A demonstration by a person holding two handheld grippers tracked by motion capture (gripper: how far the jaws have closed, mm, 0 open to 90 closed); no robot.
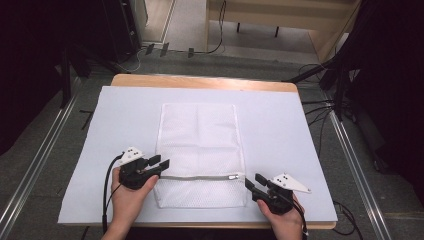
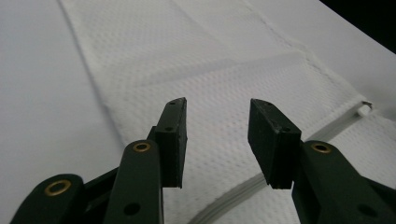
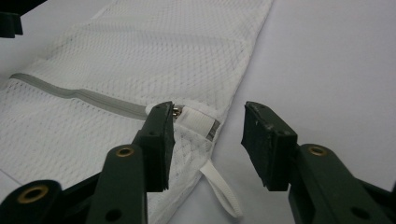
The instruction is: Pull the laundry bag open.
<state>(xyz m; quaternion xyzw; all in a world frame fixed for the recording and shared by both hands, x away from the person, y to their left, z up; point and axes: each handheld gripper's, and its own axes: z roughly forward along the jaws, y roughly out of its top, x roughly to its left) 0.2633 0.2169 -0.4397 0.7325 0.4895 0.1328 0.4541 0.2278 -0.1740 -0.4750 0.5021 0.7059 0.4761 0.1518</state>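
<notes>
Jaws apart both grippers, mesh bag [image 1: 200,150] zipper [image 1: 197,177] pull part-hidden

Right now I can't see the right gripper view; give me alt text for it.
The right gripper is open, its jaws straddling the zipper end at the edge of a flat white mesh bag. A white loop trails from that corner onto the white table cover.
</notes>
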